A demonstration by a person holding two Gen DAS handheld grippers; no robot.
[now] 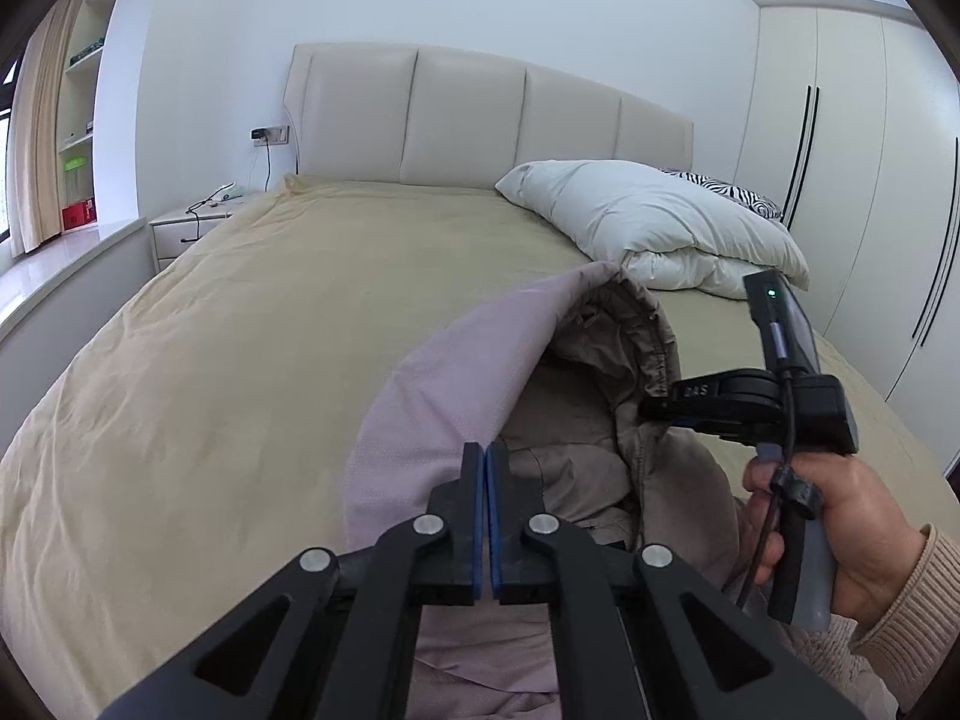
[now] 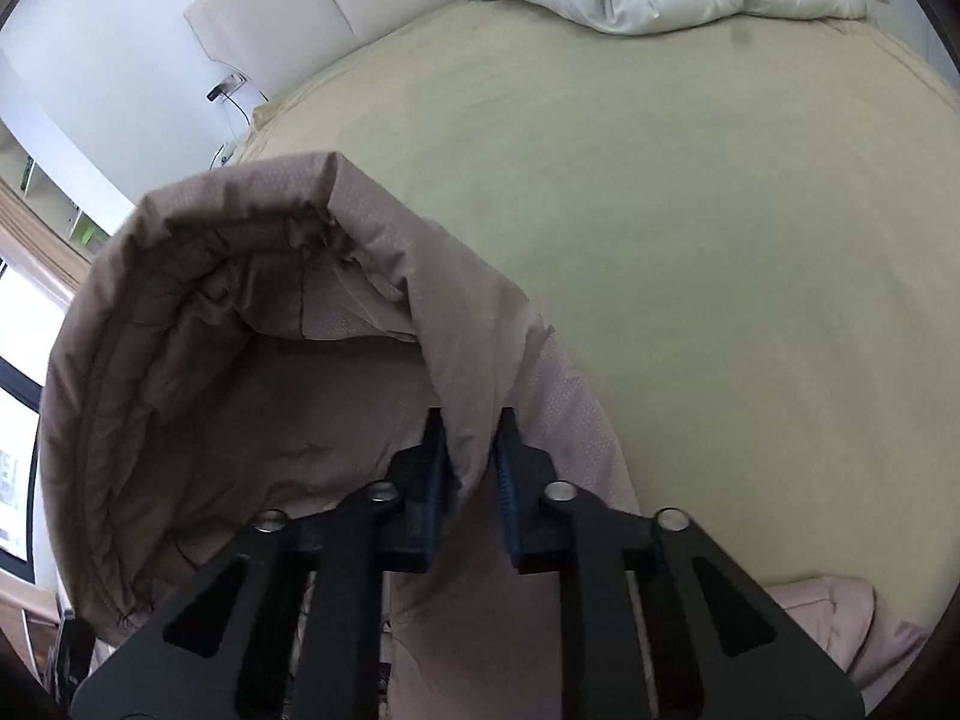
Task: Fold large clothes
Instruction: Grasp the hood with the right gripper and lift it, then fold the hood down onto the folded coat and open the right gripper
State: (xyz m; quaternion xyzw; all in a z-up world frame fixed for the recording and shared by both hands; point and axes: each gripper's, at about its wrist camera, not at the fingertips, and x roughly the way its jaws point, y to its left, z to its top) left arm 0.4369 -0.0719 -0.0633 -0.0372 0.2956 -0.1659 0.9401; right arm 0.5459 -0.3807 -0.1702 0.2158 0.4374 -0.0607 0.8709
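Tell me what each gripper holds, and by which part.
Both hold the pinkish-beige jacket. The left gripper pinches its pink outer edge; the right gripper clamps a fabric fold at the opening's edge.

A home bedroom: a wide bed (image 1: 252, 300) under a tan cover, backed by a cream padded headboard (image 1: 480, 114), with a folded white duvet (image 1: 660, 222) and a zebra-print pillow (image 1: 726, 189) at its head. A white nightstand (image 1: 186, 228) stands beside it (cables trail from a wall socket (image 1: 270, 134) above), and tall white wardrobe doors (image 1: 840, 180) line the opposite wall
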